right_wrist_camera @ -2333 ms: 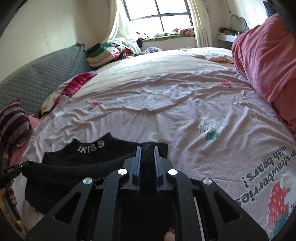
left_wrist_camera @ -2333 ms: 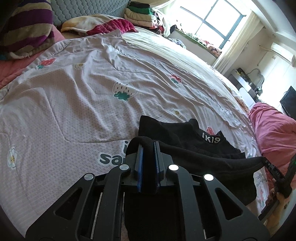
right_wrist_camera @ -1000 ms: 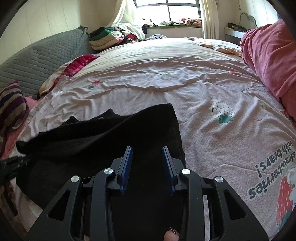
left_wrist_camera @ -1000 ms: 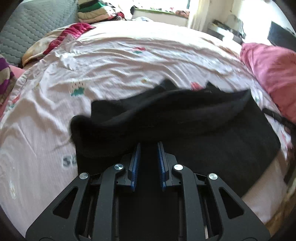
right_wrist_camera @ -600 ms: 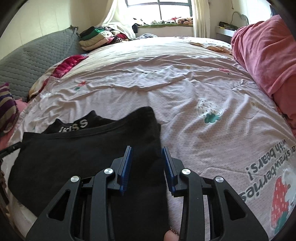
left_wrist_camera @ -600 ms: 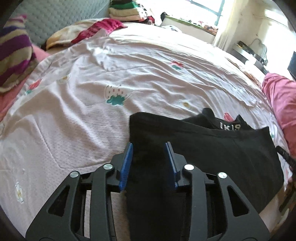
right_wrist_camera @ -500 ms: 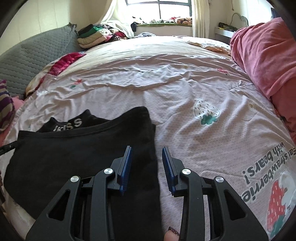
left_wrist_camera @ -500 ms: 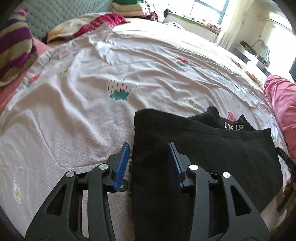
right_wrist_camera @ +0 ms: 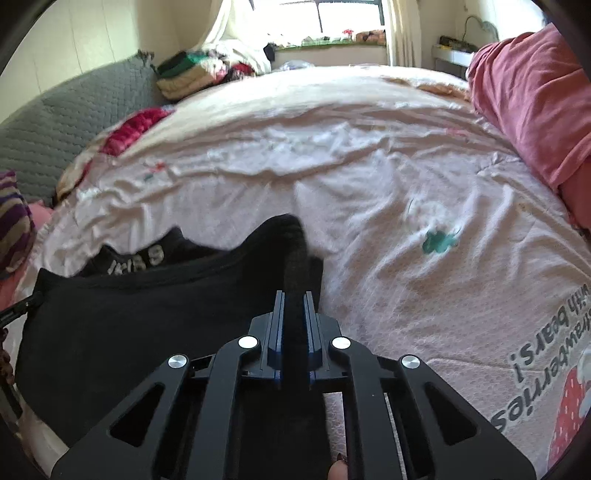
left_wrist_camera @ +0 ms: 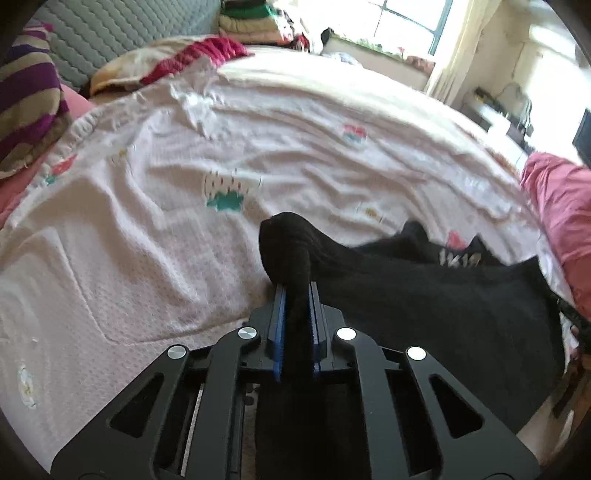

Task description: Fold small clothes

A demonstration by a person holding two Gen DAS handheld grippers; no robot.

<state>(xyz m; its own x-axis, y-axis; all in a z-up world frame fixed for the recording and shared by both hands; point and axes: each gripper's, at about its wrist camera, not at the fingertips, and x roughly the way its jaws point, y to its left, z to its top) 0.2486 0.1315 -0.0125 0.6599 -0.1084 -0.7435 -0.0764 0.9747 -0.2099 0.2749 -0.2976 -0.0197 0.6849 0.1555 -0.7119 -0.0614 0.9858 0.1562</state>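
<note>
A black garment with a white-lettered waistband lies near the front of a pink strawberry-print bedspread. My left gripper is shut on the garment's left edge, and a bunch of black cloth sticks up out of the blue pads. In the right wrist view the same garment spreads to the left, its lettered waistband behind it. My right gripper is shut on the garment's right edge, with a fold of cloth rising between the pads.
A striped cushion and grey quilted headboard stand at the left. Folded clothes are stacked by the window. A rumpled pink duvet lies along the right side. A fingertip shows under the right gripper.
Both grippers stood open astride the garment's two side edges half a second ago; now each has closed on its edge and the cloth bunches up between the pads.
</note>
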